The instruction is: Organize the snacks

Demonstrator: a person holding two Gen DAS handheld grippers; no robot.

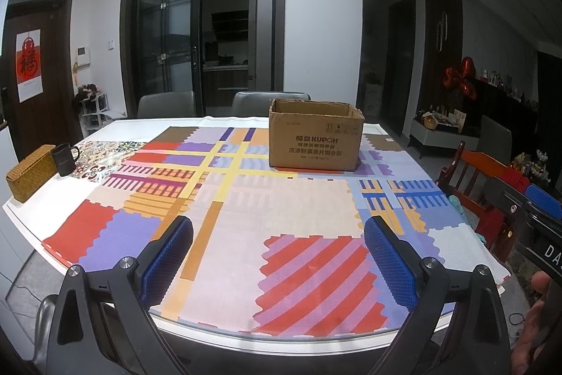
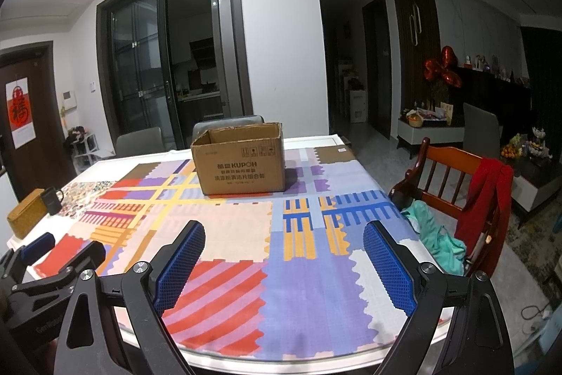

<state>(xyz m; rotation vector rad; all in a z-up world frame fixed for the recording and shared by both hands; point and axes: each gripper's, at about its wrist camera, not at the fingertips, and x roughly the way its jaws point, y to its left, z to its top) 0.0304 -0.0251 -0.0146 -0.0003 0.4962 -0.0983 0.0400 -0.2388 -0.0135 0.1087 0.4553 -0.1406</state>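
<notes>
An open brown cardboard box (image 1: pixel 316 139) printed KUPOH stands on the far half of the table; it also shows in the right wrist view (image 2: pixel 240 162). Its inside is hidden from both views. No loose snacks show on the table. My left gripper (image 1: pixel 277 227) is open and empty above the near table edge. My right gripper (image 2: pixel 284 234) is open and empty beside it, also above the near edge. The left gripper shows at the lower left of the right wrist view (image 2: pixel 52 255).
A patchwork cloth (image 1: pixel 281 209) covers the table. A woven box (image 1: pixel 30 173) and a dark mug (image 1: pixel 65 159) stand at the left edge. A wooden chair (image 2: pixel 453 185) with red and teal clothes stands to the right. Grey chairs (image 1: pixel 270 101) stand behind the table.
</notes>
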